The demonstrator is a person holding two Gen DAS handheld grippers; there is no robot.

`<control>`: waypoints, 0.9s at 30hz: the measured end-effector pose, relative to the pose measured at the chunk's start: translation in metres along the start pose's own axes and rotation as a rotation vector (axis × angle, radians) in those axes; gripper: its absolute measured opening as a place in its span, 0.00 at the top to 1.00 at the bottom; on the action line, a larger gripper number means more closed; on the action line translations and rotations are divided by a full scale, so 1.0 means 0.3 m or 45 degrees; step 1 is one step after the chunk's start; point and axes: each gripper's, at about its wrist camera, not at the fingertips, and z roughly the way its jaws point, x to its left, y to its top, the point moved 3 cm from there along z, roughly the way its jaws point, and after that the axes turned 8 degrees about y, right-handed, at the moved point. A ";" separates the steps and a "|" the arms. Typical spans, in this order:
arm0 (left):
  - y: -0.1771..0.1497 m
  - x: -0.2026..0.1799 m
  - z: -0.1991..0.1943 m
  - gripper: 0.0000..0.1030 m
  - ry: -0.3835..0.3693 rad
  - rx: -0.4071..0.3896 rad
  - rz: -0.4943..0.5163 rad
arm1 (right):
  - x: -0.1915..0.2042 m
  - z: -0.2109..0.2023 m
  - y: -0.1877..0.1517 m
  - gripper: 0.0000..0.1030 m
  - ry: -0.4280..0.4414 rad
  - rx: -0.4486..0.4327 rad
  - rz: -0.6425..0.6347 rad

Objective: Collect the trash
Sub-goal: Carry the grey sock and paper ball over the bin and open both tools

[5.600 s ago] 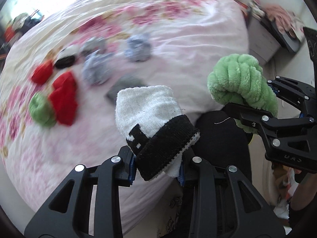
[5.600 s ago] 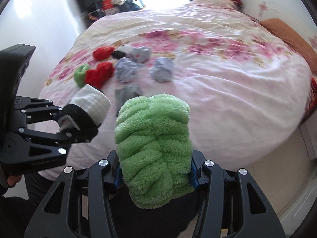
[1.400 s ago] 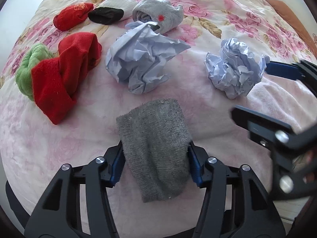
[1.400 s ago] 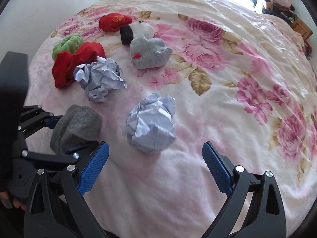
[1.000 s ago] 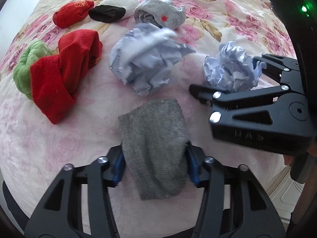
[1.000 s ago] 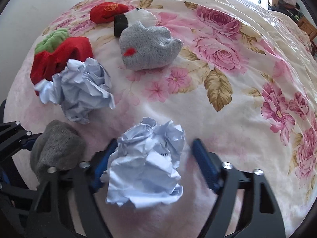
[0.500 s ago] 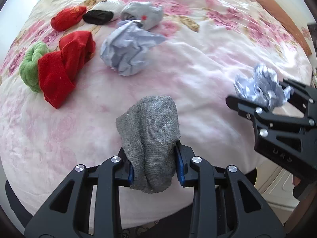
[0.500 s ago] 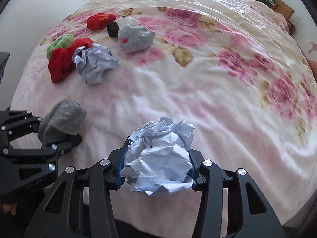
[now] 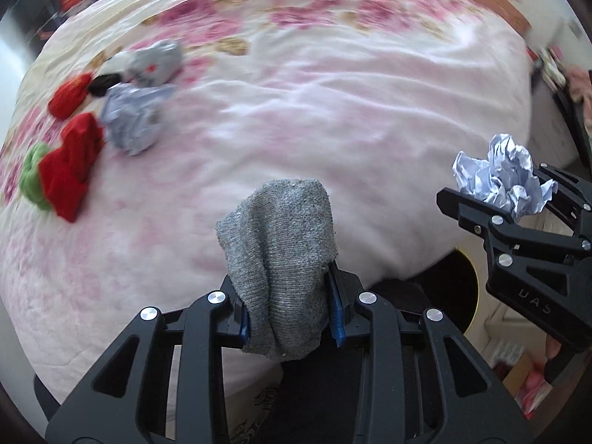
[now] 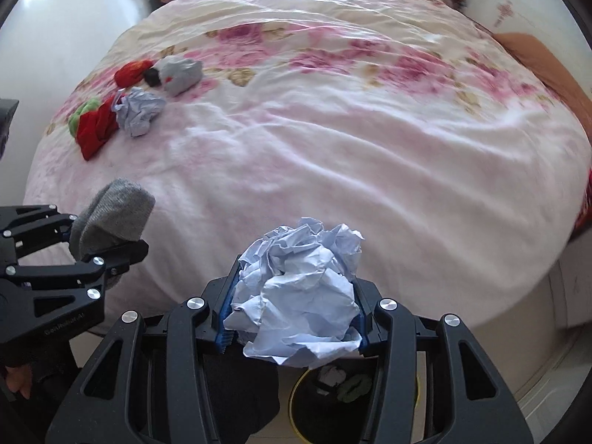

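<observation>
Left tongs (image 9: 288, 310) clamped on grey sock (image 9: 277, 251), right tongs (image 10: 292, 318) on crumpled paper (image 10: 296, 292).

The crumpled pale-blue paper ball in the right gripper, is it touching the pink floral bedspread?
Apart. The right wrist view shows the crumpled pale-blue paper ball clamped in the right gripper past the edge of the pink floral bedspread, over the floor.

Left wrist view: looks forward along the left claw (image 9: 290, 318), off the bed (image 9: 333, 111) edge, facing across it; right claw (image 9: 518, 203) at frame right. Right wrist view: same stance, along the right claw (image 10: 292, 318), left claw (image 10: 88, 244) at frame left, bin (image 10: 296, 399) below. Both share the bed and far sock pile (image 10: 111, 122).
</observation>
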 end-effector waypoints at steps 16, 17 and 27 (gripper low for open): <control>-0.061 -0.458 -0.068 0.69 -0.178 -0.064 0.417 | -0.227 -0.323 -0.334 0.56 -0.185 -0.170 0.427; -0.068 -0.481 -0.069 0.69 -0.188 -0.063 0.440 | -0.245 -0.345 -0.366 0.56 -0.208 -0.172 0.458; -0.144 -0.754 0.000 0.36 -0.209 0.021 0.726 | -0.361 -0.406 -0.545 0.56 -0.289 -0.154 0.630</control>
